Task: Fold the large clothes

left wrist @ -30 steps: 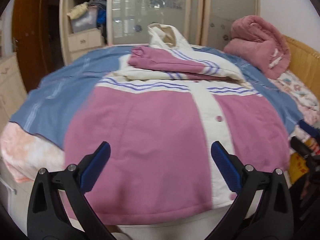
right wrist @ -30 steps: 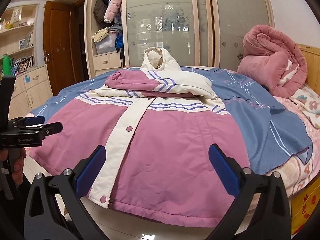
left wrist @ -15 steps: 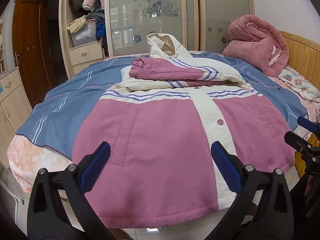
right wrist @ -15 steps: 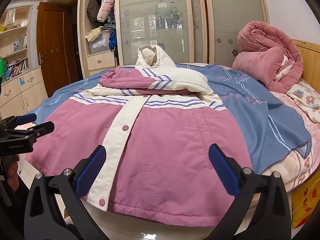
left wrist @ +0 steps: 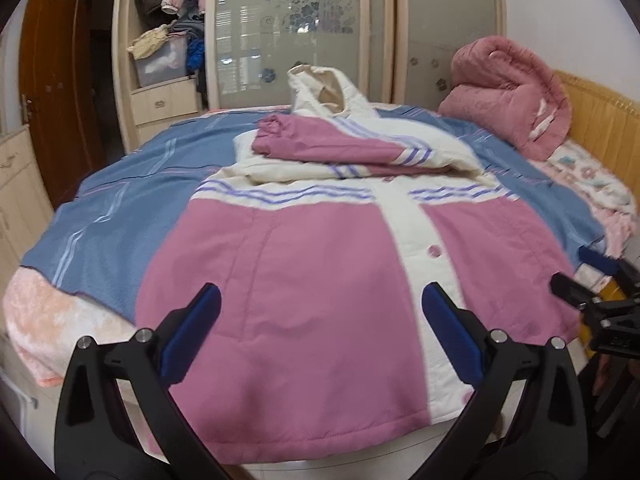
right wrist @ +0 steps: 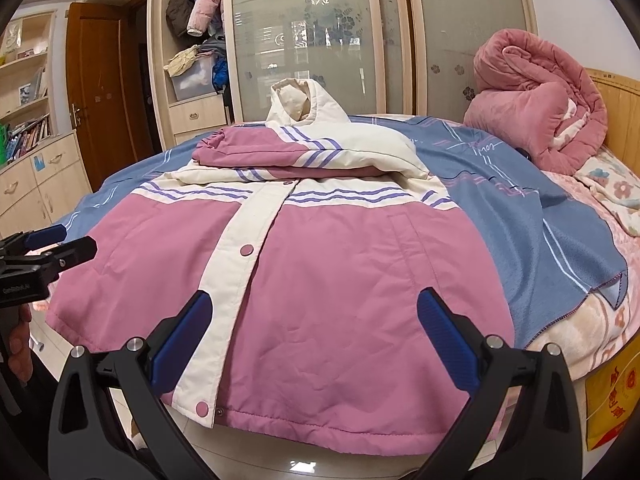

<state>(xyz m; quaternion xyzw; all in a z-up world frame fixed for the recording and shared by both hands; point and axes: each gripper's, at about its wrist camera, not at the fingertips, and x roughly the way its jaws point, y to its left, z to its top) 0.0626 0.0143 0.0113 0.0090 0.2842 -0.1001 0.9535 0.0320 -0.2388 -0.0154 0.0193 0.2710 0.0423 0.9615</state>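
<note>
On bed | jacket [left wrist: 320,280] ahead of both | left hand-held gripper [left wrist: 320,320] wide | right hand-held gripper [right wrist: 316,328] wide

White lettering runs along the black body of the left gripper [right wrist: 60,250] at the near left of the right wrist view, too small to read. On the near right, a yellow box [right wrist: 610,404] under the bed edge carries red characters, partly cut off and unreadable.

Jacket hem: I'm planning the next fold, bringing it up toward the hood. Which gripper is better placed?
Neither clearly. Left gripper and right gripper both hover open above the jacket hem, one on each half.
</note>
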